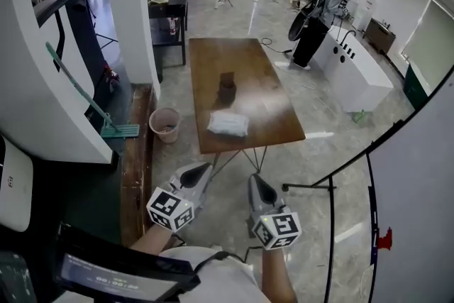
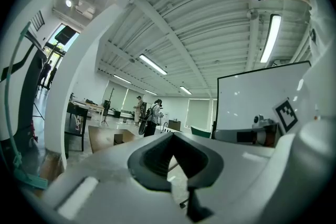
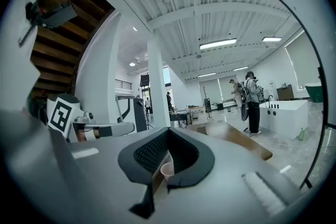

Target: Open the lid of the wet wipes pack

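Observation:
The white wet wipes pack lies flat near the front edge of a brown wooden table, with a small dark box behind it. Both grippers are held close to the body, level and pointing at the table, well short of it. The left gripper has its jaws together with nothing between them, and so does the right gripper. In the left gripper view the left gripper hides most of the table. The right gripper looks toward the table in the right gripper view.
A pink bucket stands on the floor left of the table. Further left are a green-handled mop and a white pillar. A person stands by a white counter at the back right. A black stand rises at right.

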`<state>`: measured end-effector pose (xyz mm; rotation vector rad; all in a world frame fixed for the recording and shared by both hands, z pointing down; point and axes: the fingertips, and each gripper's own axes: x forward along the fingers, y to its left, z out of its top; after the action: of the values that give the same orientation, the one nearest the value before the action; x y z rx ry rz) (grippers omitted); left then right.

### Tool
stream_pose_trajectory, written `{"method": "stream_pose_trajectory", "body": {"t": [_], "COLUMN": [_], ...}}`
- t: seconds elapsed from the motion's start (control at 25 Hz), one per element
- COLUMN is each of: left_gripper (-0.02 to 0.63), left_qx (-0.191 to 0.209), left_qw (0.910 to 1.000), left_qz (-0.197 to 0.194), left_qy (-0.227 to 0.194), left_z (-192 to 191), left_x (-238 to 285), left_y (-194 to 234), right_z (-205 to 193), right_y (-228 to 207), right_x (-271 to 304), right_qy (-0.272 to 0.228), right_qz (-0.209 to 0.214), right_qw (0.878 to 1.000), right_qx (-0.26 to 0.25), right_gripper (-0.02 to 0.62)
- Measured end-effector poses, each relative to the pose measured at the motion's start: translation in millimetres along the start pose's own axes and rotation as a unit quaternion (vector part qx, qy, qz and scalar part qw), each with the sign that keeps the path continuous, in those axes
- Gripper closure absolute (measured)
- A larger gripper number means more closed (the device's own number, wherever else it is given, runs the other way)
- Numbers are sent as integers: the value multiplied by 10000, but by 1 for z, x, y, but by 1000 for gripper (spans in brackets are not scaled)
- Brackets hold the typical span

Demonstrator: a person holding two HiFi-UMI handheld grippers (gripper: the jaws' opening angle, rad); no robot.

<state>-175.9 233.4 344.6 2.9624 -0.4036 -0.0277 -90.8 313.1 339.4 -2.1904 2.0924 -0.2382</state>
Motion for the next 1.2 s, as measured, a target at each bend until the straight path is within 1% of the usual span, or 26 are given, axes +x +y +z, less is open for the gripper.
{"method": "stream_pose_trajectory", "body": {"t": [0.28,0.4,0.52,0.72,0.96,1.2], "left_gripper": [600,601,601,601,601,600], "left_qx": [36,11,50,98,135,84], "left_qw": [10000,10000,9999,9996,9994,9995], "left_qz": [17,83,135,240,304,311], "left_qy": [-3,17,63,71,107,57], "left_z": [-7,-10,-15,-24,-23,-28], "left_x": [12,19,23,29,28,34], "left_y": [-16,-28,-38,-51,-61,-54], "right_z": [-9,-8,-12,-25,-36,-35], "right_y": [-11,-17,-21,-36,-38,-47], "right_x": [-12,-22,-29,-39,-46,-38], "right_qy": [1,-35,39,105,323,214], "right_qz": [387,602,774,809,800,831], "right_qw": [9988,9977,9964,9958,9962,9959], "right_qx": [312,315,339,413,86,284], "right_gripper": [586,586,586,586,586,586]}}
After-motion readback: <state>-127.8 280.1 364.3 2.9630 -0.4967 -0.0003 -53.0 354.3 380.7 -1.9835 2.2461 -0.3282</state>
